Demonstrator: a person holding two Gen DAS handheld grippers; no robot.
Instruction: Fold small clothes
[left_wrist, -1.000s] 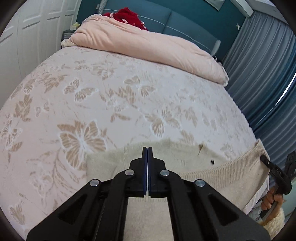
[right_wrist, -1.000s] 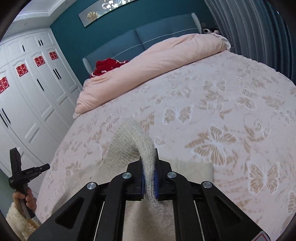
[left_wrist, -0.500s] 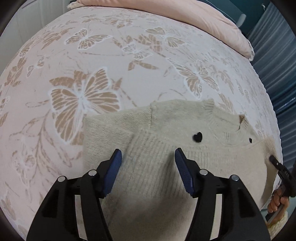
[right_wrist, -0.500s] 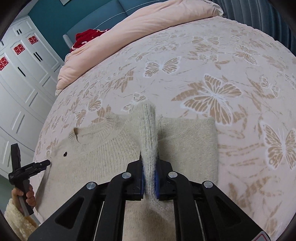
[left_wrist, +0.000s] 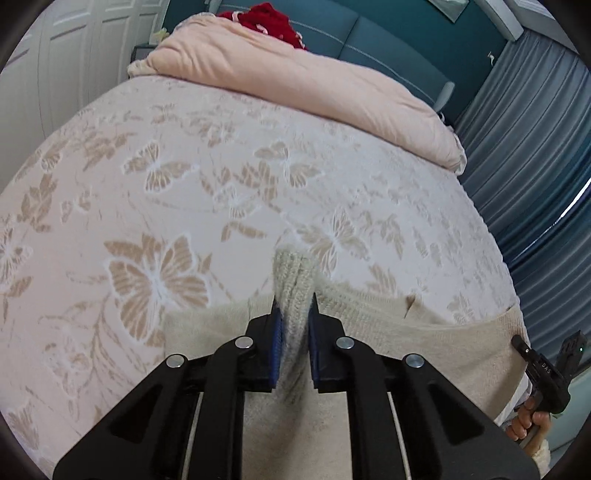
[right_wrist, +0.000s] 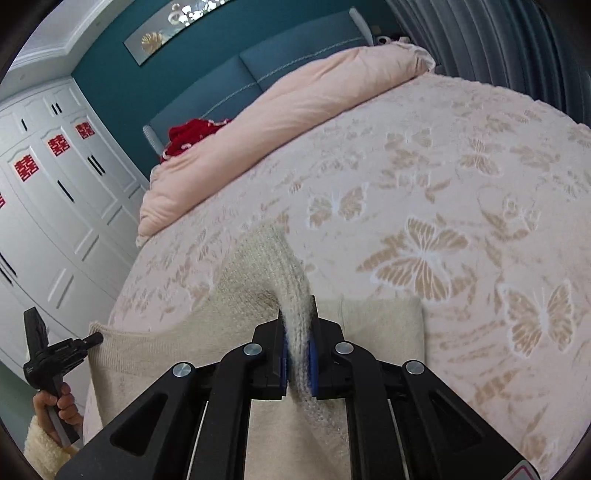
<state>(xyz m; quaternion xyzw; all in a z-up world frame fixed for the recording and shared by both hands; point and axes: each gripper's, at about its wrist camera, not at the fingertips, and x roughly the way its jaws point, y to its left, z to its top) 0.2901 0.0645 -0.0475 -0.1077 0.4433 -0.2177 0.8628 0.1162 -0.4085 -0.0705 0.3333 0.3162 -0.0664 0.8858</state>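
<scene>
Knit fabric of the sweater (left_wrist: 369, 314) now sits pinched in your left gripper (left_wrist: 294, 325), jaws spread half a second ago, while your right gripper (right_wrist: 297, 332) stays clamped on its fold, so both ends are ready to lift off the bed (left_wrist: 221, 177).

Both grippers, left (left_wrist: 295, 332) and right (right_wrist: 298, 354), fingers clamped on knit.

Sweater (left_wrist: 369, 314): cream knit, coarse ribbed, fuzzy. Bedspread (left_wrist: 221, 184): matt cloth, raised butterfly weave. Duvet (left_wrist: 295, 81): soft pink cloth, smooth. Left gripper (left_wrist: 294, 325) and right gripper (right_wrist: 297, 336): matt black plastic (shiny metal rivets, blue pads). Wardrobe (right_wrist: 55, 206): smooth white painted panels.
</scene>
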